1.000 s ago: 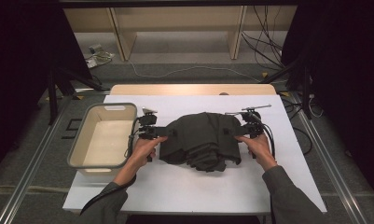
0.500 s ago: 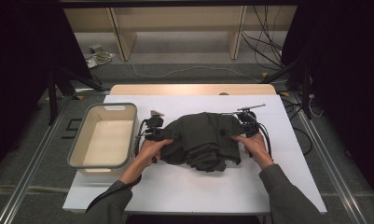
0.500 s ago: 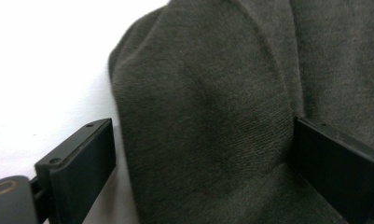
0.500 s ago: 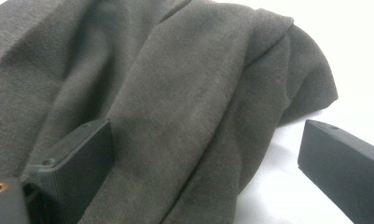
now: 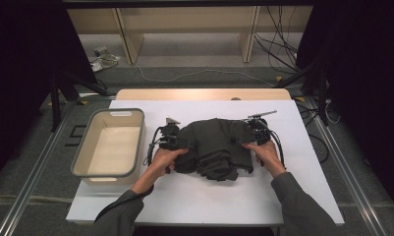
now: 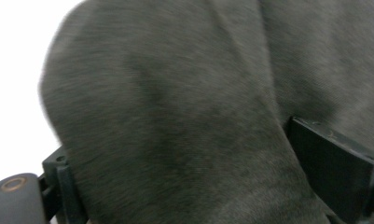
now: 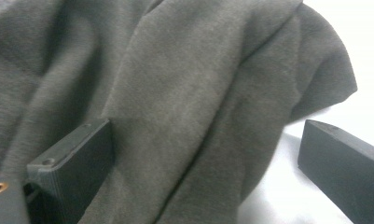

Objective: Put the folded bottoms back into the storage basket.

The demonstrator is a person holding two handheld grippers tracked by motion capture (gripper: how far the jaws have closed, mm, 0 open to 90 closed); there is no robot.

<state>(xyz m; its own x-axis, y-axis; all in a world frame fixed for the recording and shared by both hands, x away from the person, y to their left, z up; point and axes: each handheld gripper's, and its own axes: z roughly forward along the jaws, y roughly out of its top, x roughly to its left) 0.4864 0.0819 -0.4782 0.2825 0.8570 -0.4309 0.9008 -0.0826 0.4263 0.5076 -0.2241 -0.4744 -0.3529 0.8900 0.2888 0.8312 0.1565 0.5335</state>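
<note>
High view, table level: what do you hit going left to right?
Beige bin → left gripper → dark grey garment → right gripper → bare white tabletop.

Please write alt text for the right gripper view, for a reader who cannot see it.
A bunched dark grey-green cloth garment lies in folds between the two black jaws of the right gripper, which stand wide apart. The left jaw presses against the fabric, and the right jaw stands clear of it over the white table surface.
</note>
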